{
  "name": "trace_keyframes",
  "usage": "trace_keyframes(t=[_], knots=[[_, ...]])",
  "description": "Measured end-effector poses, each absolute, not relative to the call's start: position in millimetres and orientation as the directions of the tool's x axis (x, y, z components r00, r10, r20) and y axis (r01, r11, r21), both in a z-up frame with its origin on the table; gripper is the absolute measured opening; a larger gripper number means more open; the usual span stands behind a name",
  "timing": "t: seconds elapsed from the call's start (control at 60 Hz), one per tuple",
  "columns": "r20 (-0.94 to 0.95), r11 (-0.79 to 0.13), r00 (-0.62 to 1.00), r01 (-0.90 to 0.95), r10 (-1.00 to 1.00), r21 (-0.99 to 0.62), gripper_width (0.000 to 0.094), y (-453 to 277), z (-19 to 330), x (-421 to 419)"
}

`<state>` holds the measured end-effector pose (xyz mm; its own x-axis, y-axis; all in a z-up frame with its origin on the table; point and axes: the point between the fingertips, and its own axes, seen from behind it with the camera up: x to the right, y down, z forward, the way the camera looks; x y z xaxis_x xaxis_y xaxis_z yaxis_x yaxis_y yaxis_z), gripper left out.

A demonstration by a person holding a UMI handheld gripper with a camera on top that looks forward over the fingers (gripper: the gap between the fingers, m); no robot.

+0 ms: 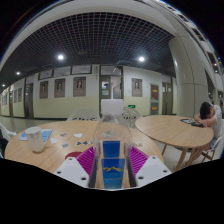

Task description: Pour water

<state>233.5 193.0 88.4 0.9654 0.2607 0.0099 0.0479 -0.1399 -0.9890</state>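
We are holding a bottle (112,155) in the gripper (112,163): its two fingers, with their magenta pads (86,160), are pressing narrowly on either side of the blue-labelled body, and the bottle's neck is rising upright at twelve o'clock from the fingers. We judge that we are keeping it level because the water is not yet meant to leave it; the pour is still ahead of us.

Just beyond the fingers, the wooden table (60,150) is spreading out. At about ten o'clock, a pale cup-like vessel (36,138) is standing on it, probably the thing meant to receive the water, though we cannot tell for certain. Small items lie near it, too small to name.

Further out, at two o'clock, a round table (170,128) is standing, and a person (208,116) is sitting at its far side.
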Motion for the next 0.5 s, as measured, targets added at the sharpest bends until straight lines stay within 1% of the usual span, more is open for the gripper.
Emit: trace_keyframes(t=[0.033,0.117,0.183,0.217,0.283,0.367,0.417,0.45,0.5], knots=[[0.009,-0.142,0.966,0.047,0.259,-0.989,0.0453,194.5,88.5,234.9],[0.002,-0.139,0.967,0.039,0.257,-0.990,0.0378,197.1,89.6,236.7],[0.037,-0.131,0.963,0.074,0.265,-0.989,0.0326,193.1,91.7,235.6],[0.072,-0.127,0.963,0.108,0.260,-0.986,0.0318,193.8,92.7,236.2],[0.189,-0.106,0.953,0.219,0.237,-0.970,0.0316,196.7,94.1,227.9],[0.373,-0.059,0.905,0.392,0.206,-0.918,0.0315,204.8,112.3,217.7],[0.536,-0.019,0.826,0.547,0.178,-0.837,0.0315,212.3,127.7,207.4],[0.642,0.014,0.750,0.648,0.162,-0.761,0.0317,216.3,143.5,197.9],[0.776,0.058,0.614,0.778,0.145,-0.626,0.0315,220.3,156.6,175.2]])
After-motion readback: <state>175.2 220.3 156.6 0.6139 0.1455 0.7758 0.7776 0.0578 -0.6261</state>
